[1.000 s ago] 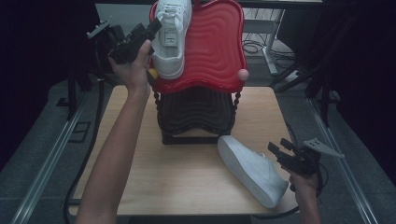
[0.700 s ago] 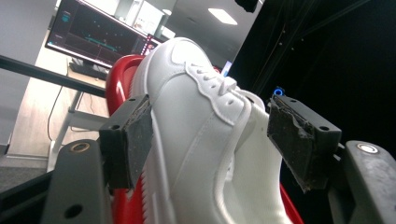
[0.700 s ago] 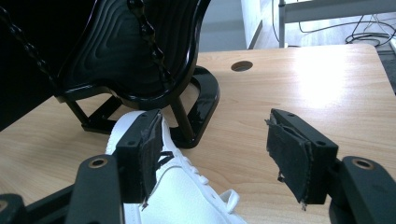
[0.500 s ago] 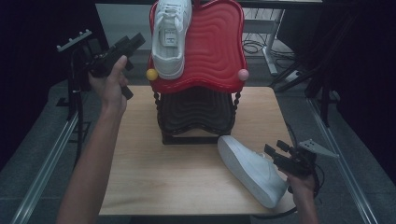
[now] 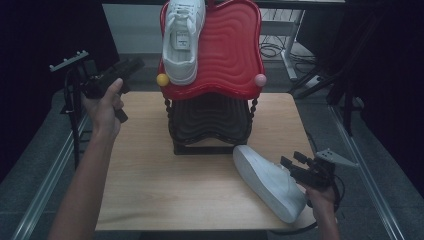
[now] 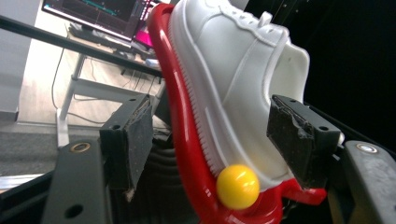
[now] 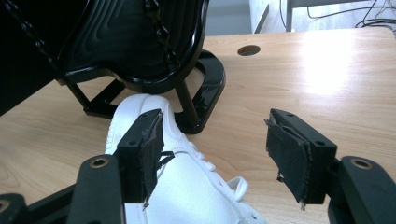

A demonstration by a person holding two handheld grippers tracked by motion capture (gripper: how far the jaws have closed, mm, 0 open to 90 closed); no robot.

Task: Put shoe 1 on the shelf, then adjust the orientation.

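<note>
One white shoe (image 5: 182,40) sits on the left half of the red shelf (image 5: 230,50) of the rack, its heel end by the yellow ball (image 5: 163,79) at the shelf's front left corner. The left gripper (image 5: 131,67) hovers off the table's far left corner, jaws apart, gripping nothing. The second white shoe (image 5: 270,182) lies near the table's (image 5: 150,190) front right corner; the right gripper (image 5: 290,165) is beside it, jaws apart.

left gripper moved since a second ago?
Yes. In the high view the left gripper has pulled back leftward from the shoe on the red shelf; it was at the shoe's side, now it's clear of the shelf edge, jaws open.
</note>
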